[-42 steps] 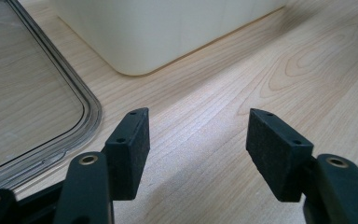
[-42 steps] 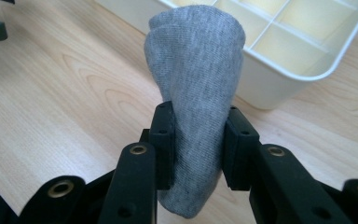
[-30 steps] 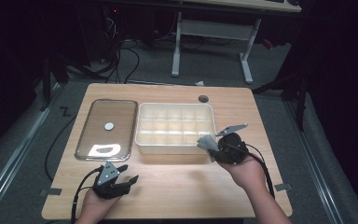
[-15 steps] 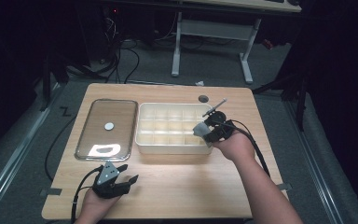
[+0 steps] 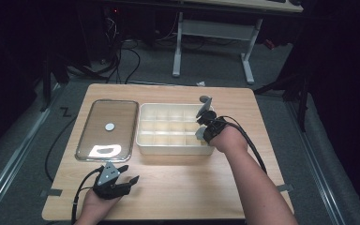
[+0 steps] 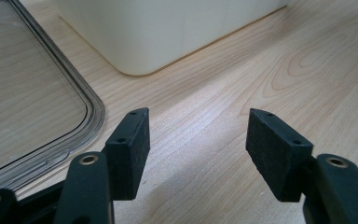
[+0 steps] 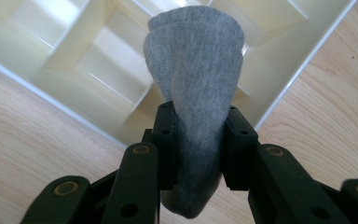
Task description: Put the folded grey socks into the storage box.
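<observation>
My right gripper (image 5: 205,123) is shut on a grey sock (image 5: 201,110), which sticks out past the jaws. It hangs over the right end of a cream tray (image 5: 173,149) divided into several compartments. In the right gripper view the sock (image 7: 198,70) is pinched between both pads, above the tray's corner cells (image 7: 98,56). My left gripper (image 5: 129,173) rests near the table's front left, open, with nothing in it. In the left gripper view its jaws (image 6: 198,140) stand wide over bare wood, pointing toward the tray's wall (image 6: 168,32).
A clear flat lid (image 5: 108,129) with a small white disc (image 5: 109,126) lies left of the tray; its rim (image 6: 93,107) is close to my left jaw. Bare wood lies in front of the tray. Cables and a white desk frame (image 5: 215,33) stand beyond the table.
My right gripper has carried the sock from the table's right side, up and leftward, over the tray's right end. The left gripper has not moved.
</observation>
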Available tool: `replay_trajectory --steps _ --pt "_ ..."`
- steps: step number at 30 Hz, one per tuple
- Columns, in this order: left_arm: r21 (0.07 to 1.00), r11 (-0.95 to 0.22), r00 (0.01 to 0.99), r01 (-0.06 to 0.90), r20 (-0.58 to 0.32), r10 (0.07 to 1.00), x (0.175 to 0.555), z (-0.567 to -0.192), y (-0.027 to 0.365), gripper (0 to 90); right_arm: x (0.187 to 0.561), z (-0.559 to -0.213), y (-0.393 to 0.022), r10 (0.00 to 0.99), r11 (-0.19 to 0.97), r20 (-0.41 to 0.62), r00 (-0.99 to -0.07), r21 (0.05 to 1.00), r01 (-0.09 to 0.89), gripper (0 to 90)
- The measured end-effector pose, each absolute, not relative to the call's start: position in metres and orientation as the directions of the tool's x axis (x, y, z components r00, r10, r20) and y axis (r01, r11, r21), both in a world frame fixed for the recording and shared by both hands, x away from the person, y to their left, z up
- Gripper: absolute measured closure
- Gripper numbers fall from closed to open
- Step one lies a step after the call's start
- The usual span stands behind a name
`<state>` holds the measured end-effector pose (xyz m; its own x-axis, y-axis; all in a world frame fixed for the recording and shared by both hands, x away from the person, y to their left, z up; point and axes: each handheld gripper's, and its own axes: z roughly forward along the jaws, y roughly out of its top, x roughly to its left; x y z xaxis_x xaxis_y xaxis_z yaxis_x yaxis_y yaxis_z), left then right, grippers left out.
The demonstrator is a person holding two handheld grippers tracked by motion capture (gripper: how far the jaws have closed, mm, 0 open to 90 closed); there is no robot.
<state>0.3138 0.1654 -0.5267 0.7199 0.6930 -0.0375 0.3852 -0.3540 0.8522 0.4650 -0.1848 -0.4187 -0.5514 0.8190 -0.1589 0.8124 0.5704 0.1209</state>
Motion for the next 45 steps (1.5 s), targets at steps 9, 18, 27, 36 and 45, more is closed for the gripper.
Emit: replay_trajectory --steps 9,18,27,36,45 --pt "0.853 -0.350 0.716 0.387 -0.039 0.697 0.314 -0.527 0.166 40.2 0.475 -0.434 -0.183 0.824 0.557 -0.141 -0.548 0.029 0.830 72.6" --pt "0.852 -0.351 0.718 0.388 -0.040 0.695 0.314 -0.527 0.166 40.2 0.479 -0.443 -0.183 0.831 0.549 -0.109 -0.545 0.002 0.836 73.1" --pt "0.852 -0.353 0.719 0.388 -0.040 0.694 0.314 -0.527 0.166 40.3 0.481 -0.453 -0.185 0.817 0.571 -0.090 -0.569 -0.004 0.821 73.4" --pt "0.851 -0.354 0.719 0.388 -0.039 0.694 0.313 -0.527 0.166 40.2 0.482 -0.459 -0.187 0.838 0.543 -0.067 -0.541 -0.002 0.840 73.2" --pt "0.852 -0.354 0.721 0.387 -0.040 0.692 0.313 -0.528 0.165 40.2 0.483 -0.466 -0.187 0.839 0.542 -0.056 -0.541 -0.013 0.841 72.7"
